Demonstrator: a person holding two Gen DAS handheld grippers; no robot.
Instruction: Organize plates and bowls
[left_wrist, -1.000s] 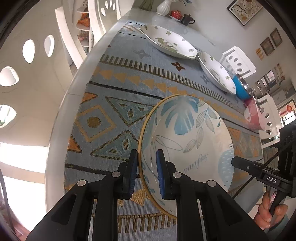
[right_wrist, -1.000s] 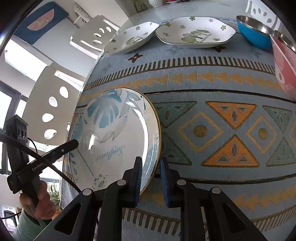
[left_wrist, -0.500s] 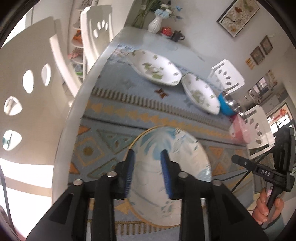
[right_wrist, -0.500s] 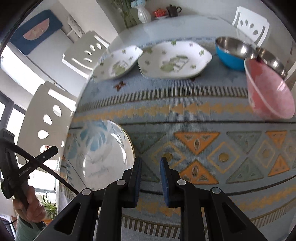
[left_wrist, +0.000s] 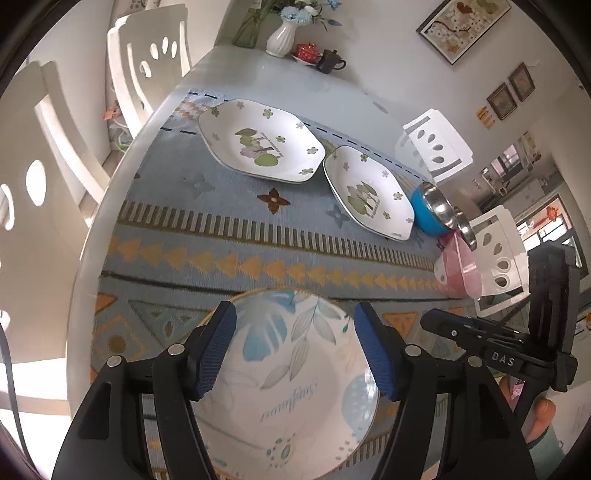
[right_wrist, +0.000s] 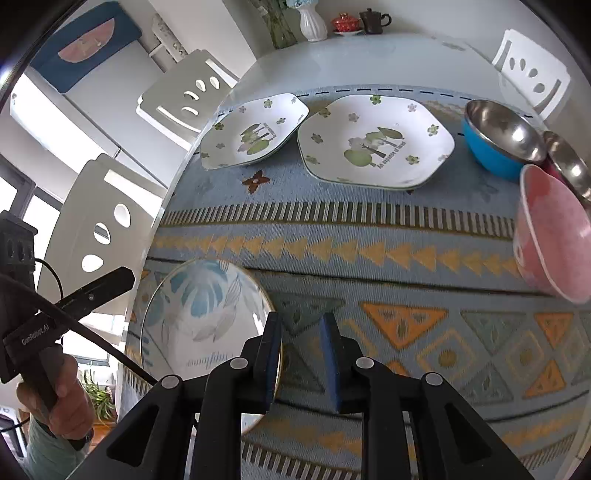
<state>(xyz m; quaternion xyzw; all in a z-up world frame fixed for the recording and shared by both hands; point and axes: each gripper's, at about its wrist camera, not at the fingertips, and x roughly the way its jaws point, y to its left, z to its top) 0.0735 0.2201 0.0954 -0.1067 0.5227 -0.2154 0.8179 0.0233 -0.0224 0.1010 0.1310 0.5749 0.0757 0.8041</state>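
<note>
Above leaf plate (left_wrist: 295, 376): left gripper (left_wrist: 295, 354) jaws opening, empty.

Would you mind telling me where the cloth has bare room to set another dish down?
The widest free patch is the patterned middle band, between the round leaf plate and the pink bowl. The far row is crowded: two hexagonal plates almost touching, then the blue bowl tight against the pink one.

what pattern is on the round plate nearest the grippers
Blue and grey leaves on white, with a thin gold rim, on the round plate. Clearest in the left wrist view.
</note>
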